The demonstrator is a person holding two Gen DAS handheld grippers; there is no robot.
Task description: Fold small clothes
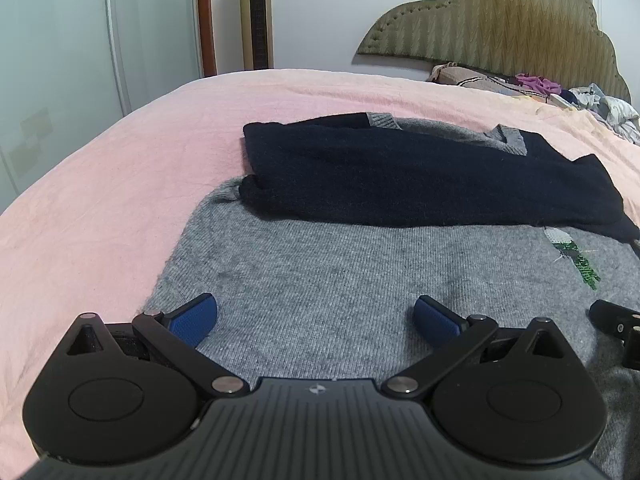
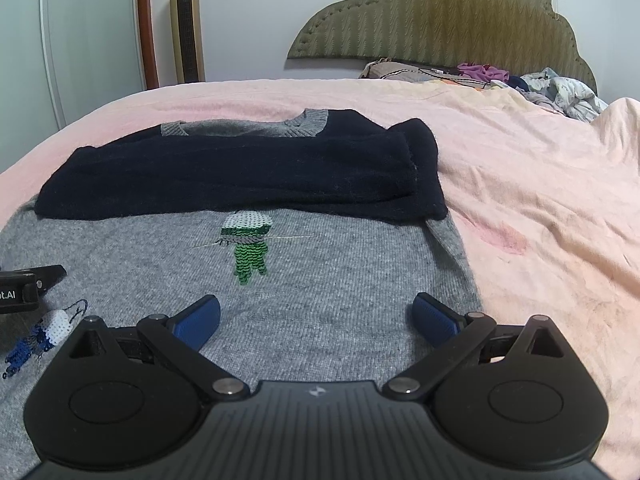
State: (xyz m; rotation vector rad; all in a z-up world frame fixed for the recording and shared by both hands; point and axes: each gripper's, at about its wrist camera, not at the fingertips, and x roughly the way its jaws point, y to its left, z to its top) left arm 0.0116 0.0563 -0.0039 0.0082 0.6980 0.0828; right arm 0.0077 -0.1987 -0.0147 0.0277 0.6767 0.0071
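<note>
While both hover low over the sweater (image 1: 360, 280), left gripper (image 1: 316, 320) and right gripper (image 2: 316, 320) gape wide.

We see the sweater (image 2: 320, 300) lying flat on the bed (image 2: 520, 184), its sleeves (image 2: 240, 172) folded across its upper half, headboard (image 2: 432, 16) behind it, heap of clothes (image 2: 560, 88) behind it to the right, our two grippers (image 1: 316, 320) (image 2: 316, 320) over its near half.

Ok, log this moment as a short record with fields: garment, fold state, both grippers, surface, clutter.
garment: grey knit sweater with navy sleeves, green sequin figure on its front
fold state: navy sleeves laid across the chest; hem half not yet folded
left gripper: open, over the grey hem area, holding nothing
right gripper: open, over the grey hem area, holding nothing
surface: pink bedspread
clutter: loose clothes pile by the olive padded headboard
</note>
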